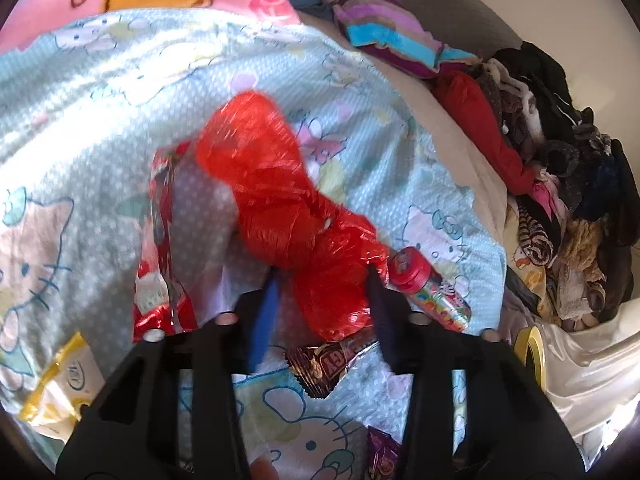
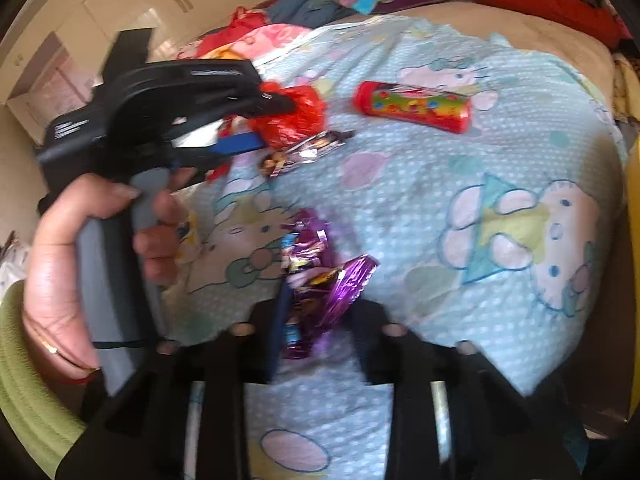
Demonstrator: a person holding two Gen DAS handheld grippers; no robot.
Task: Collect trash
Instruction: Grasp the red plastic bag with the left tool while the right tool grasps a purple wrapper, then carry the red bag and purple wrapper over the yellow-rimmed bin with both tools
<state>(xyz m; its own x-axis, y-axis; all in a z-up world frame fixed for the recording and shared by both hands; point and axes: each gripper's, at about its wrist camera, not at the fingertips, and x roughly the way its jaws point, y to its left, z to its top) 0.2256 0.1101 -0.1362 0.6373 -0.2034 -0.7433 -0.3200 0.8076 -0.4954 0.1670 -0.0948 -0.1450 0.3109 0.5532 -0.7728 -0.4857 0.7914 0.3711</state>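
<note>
Left tool (image 1: 320, 276) clamps the red bag (image 1: 280, 208), long axis up-left; right tool (image 2: 320, 304) clamps the upright purple wrapper (image 2: 320, 280).

The brown candy wrapper (image 1: 330, 364) shows upside-down letters "GY".

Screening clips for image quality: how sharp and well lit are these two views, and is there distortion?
Left wrist view: the red plastic bag is motion-smeared, the clothes pile sharper; daylight is even, with strong fisheye bending at the edges. Right wrist view: blur throughout, worst on the purple wrapper and the left hand-held gripper; the wardrobe doors look washed out.
</note>
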